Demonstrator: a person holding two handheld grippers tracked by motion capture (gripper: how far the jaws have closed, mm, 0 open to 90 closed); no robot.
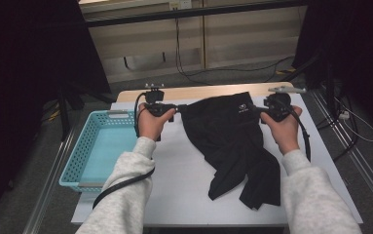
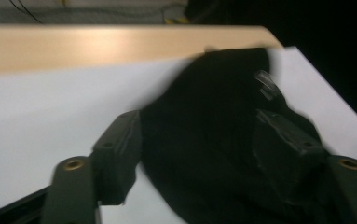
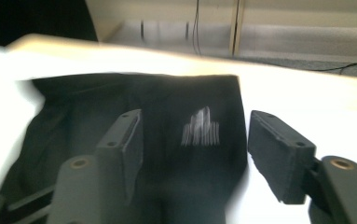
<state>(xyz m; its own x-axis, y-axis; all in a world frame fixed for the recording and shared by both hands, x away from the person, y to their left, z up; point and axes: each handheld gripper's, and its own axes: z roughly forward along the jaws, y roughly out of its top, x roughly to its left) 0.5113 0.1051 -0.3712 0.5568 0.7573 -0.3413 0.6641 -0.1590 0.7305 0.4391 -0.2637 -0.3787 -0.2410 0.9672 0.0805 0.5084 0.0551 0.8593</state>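
Showing basket (image 1: 96,146) in high view, w/ shorts (image 1: 233,141)

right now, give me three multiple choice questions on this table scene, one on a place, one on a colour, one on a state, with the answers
1. Where does the basket sit?
A. at the table's left edge
B. at the table's right edge
C. on top of the garment

2. What colour is the garment?
A. red
B. black
C. yellow

3. How do the jaws of the right gripper stand?
A. clamped on the basket's rim
B. open, with garment cloth between them
C. shut tight with nothing between them

Answers:
1. A, the high view shows the turquoise basket left of the white table, beside the left gripper.
2. B, the cloth is black in every view, with a small white logo near its top edge.
3. B, the right gripper view shows the pads standing apart from the cloth lying between them.
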